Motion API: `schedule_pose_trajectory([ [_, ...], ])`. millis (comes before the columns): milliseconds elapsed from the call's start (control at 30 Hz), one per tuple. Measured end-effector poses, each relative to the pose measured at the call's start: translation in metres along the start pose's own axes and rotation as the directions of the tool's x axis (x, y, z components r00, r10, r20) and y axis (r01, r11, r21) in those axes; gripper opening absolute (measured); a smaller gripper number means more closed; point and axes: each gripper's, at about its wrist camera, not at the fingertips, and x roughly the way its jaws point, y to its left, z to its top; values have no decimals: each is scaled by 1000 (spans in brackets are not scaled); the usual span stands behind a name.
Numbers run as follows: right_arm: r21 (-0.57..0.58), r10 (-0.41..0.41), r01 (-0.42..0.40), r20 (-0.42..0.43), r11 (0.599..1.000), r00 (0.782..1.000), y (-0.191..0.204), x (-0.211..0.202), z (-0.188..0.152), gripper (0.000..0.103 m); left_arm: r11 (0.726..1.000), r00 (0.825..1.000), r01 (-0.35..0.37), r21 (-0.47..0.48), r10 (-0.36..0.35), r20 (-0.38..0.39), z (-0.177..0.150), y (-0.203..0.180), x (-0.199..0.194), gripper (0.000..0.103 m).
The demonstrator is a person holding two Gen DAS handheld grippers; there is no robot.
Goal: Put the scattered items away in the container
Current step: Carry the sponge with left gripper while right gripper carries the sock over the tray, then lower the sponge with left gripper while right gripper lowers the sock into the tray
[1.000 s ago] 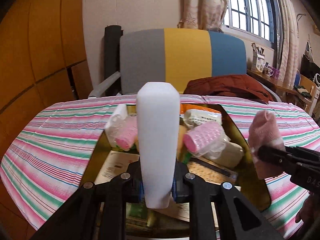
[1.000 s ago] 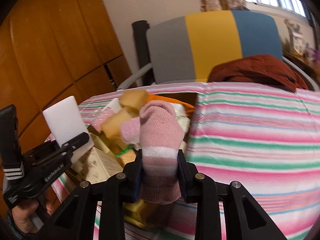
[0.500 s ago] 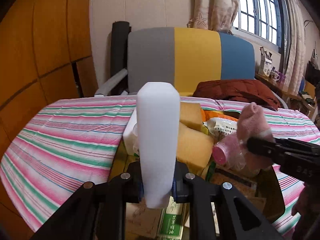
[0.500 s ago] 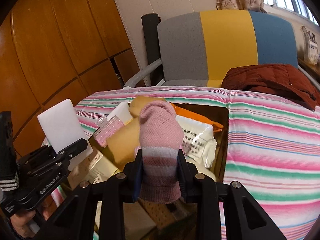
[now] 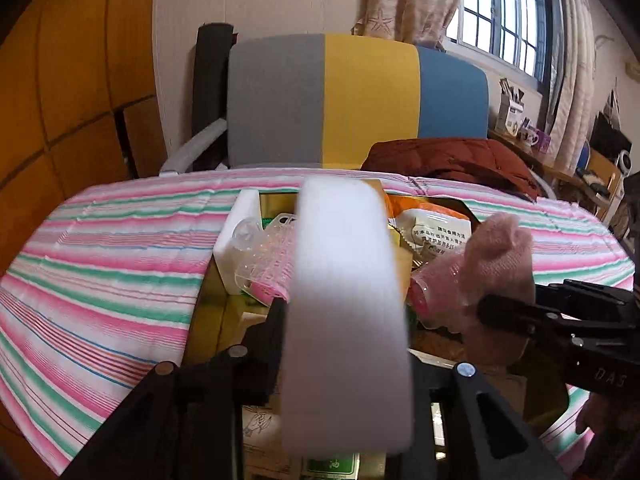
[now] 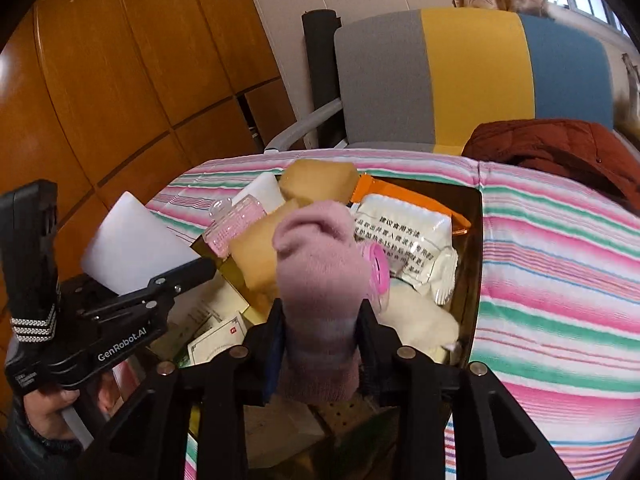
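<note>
A: Entry. We have both grippers loaded over the gold-walled container (image 6: 476,248). The left gripper (image 5: 344,344) is clamped on the white foam block (image 5: 346,312); its jaws are spread to the block's width and pressed against its sides, and the block stands upright between them. The right gripper (image 6: 320,344) is pinched closed on the pink knitted sock (image 6: 320,264), toe end pointing up and away.

B: Where do the items sit relative to the container?

A: Both hang above its interior, as we judge it. In the right wrist view the sock is above the middle, in front of the tan sponges (image 6: 316,184) and the white printed packet (image 6: 404,240). The block is near the left wall, just beside the pink hair rollers in clear packaging (image 5: 268,268).

B: The container looks crowded. How do we place well?

A: We suggest lowering each item until it rests on the pile before opening, so nothing bounces onto the striped tablecloth (image 5: 100,264). The sock is soft and should settle anywhere. The block is light and stiff, so we would lay it flat and not stand it on end.

B: Risk?

A: The two grippers are close together; we would release one at a time. The block may slide off the rollers.
</note>
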Motion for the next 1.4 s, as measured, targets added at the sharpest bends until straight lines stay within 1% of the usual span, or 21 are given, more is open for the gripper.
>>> schedule_pose_trajectory([
  [67,12,4,-4,0,1000,1000,-2,0,-2,40,1000,1000,16,-6,-16,5,0,0,-1,28],
  [100,16,7,-7,-1,1000,1000,-2,0,-3,46,1000,1000,23,-11,-23,15,0,1,-4,28],
  [167,33,22,-22,3,999,1000,-3,-3,-5,51,999,998,38,-13,-37,41,-3,1,-11,29],
  [367,24,21,-22,34,999,999,0,-15,-10,52,996,994,82,-47,-78,80,-10,9,-25,29],
  [467,5,13,-14,59,1000,998,4,-22,-13,52,996,991,81,-48,-75,113,-11,9,-32,29],
  [533,-4,11,-10,76,1000,997,6,-24,-11,48,996,991,80,-36,-76,109,-5,6,-29,29],
  [567,-12,7,-6,79,1000,997,8,-24,-10,42,996,991,80,-26,-77,108,-1,4,-26,28],
  [600,-22,-3,5,78,1000,997,10,-23,-8,38,997,991,81,-15,-79,107,3,1,-24,27],
  [667,-41,-28,31,79,999,997,11,-18,-5,35,996,991,93,-5,-92,94,12,-4,-15,25],
  [733,-51,-39,43,73,998,997,11,-13,-3,33,992,988,126,-11,-124,86,21,-7,-8,24],
  [800,-62,-76,81,75,995,994,11,-8,0,31,987,986,157,-19,-155,67,29,-10,2,24],
  [833,-63,-86,91,75,994,994,10,-6,1,31,984,983,175,-16,-174,55,32,-12,7,24],
  [900,-67,-127,132,74,989,989,7,-2,3,31,984,984,178,-1,-178,25,36,-19,16,24],
  [933,-66,-135,139,70,988,988,5,-1,3,31,984,984,178,13,-178,14,37,-22,19,25],
  [1000,-56,-114,117,52,992,992,1,2,3,31,986,986,167,29,-168,14,36,-25,17,27],
  [1067,-50,-104,106,48,993,993,-1,2,0,31,982,982,187,22,-187,13,34,-24,13,31],
  [1133,-40,-94,96,46,995,994,-3,1,-2,31,979,979,202,10,-202,23,30,-20,6,36],
  [1267,-19,-90,91,56,996,994,-8,-6,-5,31,977,976,211,-20,-210,53,24,-12,-10,37],
  [1400,-6,-90,91,69,996,993,-8,-11,-6,31,979,977,198,-47,-193,90,17,-2,-26,37],
])
